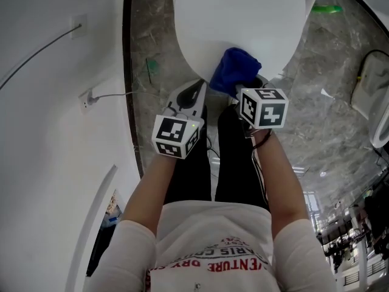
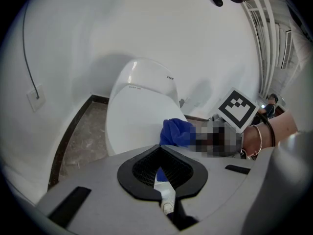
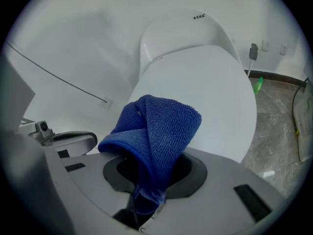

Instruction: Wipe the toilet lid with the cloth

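The white toilet lid (image 1: 237,17) is down and lies just ahead of me; it also fills the middle of the left gripper view (image 2: 134,124) and the right gripper view (image 3: 205,82). My right gripper (image 1: 245,85) is shut on a folded blue cloth (image 1: 234,69), which bunches up over its jaws (image 3: 156,126) at the lid's near edge. Whether the cloth touches the lid I cannot tell. My left gripper (image 1: 196,90) hangs shut beside it on the left, off the lid's front corner, with the cloth (image 2: 176,131) to its right.
A white wall runs along the left with a socket (image 1: 85,101) and a thin cable. Grey marble floor (image 1: 328,120) surrounds the toilet. A green object (image 1: 328,8) lies on the floor to the toilet's right. The person's black-trousered legs (image 1: 237,163) stand below the grippers.
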### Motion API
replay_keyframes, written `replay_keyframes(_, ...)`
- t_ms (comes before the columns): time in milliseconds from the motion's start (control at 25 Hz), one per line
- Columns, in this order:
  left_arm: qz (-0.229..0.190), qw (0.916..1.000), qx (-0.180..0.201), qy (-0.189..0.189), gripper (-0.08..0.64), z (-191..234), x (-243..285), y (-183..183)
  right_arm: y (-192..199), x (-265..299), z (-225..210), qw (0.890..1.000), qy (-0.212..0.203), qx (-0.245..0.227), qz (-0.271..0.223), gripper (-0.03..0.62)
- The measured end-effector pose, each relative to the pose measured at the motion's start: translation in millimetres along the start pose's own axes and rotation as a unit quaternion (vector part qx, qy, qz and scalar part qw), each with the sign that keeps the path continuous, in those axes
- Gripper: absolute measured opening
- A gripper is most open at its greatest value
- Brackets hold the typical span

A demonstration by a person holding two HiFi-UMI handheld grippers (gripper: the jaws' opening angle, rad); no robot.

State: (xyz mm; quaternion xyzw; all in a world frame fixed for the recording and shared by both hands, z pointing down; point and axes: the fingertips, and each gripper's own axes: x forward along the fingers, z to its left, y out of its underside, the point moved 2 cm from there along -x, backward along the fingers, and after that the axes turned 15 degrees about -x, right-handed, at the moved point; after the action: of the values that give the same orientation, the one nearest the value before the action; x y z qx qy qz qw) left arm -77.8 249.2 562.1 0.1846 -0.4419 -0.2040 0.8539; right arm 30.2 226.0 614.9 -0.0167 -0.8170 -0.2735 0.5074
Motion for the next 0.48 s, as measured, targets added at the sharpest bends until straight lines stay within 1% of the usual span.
replay_keyframes(240,-0.008,1.0,-0.001,-0.003,0.006,-38,22,10,32,-30,-47,1.0,0.012,0.001,0.007,0.087)
replay_keyframes(360,-0.011,0.9998,-0.005,-0.015,0.006,-52,33,19,49,-42,-71,1.0,0.018,0.0,0.012,0.087)
replay_keyframes(480,-0.015,0.9995,-0.005,-0.026,0.006,-69,43,26,61,-52,-91,1.0,0.014,0.013,0.014,0.087)
